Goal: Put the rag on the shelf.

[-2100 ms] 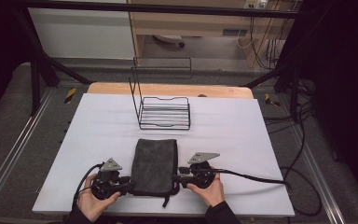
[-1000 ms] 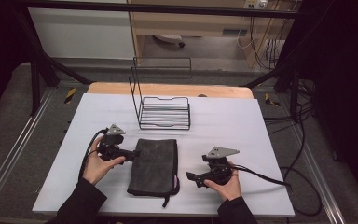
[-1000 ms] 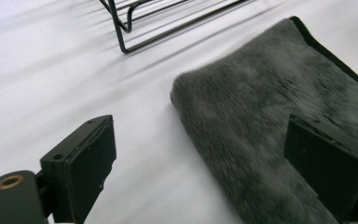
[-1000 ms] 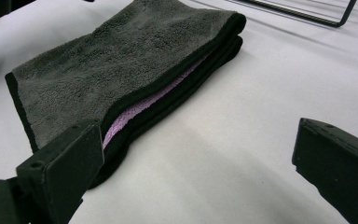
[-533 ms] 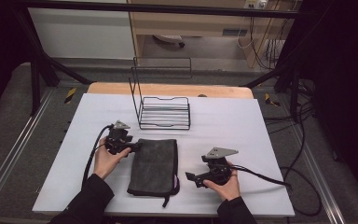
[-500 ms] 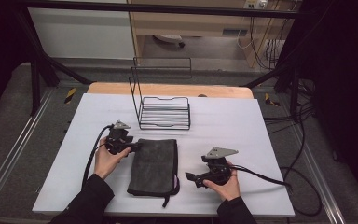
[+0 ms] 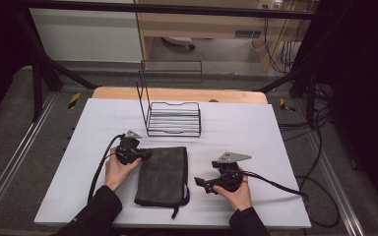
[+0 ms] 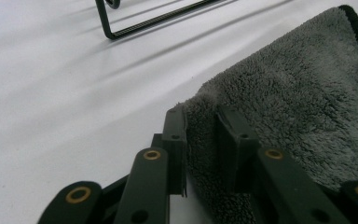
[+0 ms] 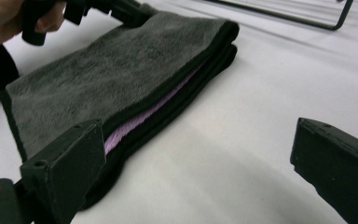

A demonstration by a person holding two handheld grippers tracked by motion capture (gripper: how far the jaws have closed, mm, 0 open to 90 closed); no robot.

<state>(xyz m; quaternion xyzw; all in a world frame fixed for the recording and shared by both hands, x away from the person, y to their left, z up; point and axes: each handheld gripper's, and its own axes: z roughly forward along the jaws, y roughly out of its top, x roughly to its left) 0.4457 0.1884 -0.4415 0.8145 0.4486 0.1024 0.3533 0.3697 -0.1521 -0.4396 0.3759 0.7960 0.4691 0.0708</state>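
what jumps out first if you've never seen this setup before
The folded dark grey towel lies at the near middle of the white table, a purple layer showing in its edge in the right gripper view. The left hand-held gripper has its jaws around the towel's far left corner, while the right hand-held gripper sits open beside its right edge. Behind stands a black wire rack.

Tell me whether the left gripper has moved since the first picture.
Yes. The left gripper went from the towel's near left corner up to its far left corner, closer to the wire rack, and now pinches that corner.
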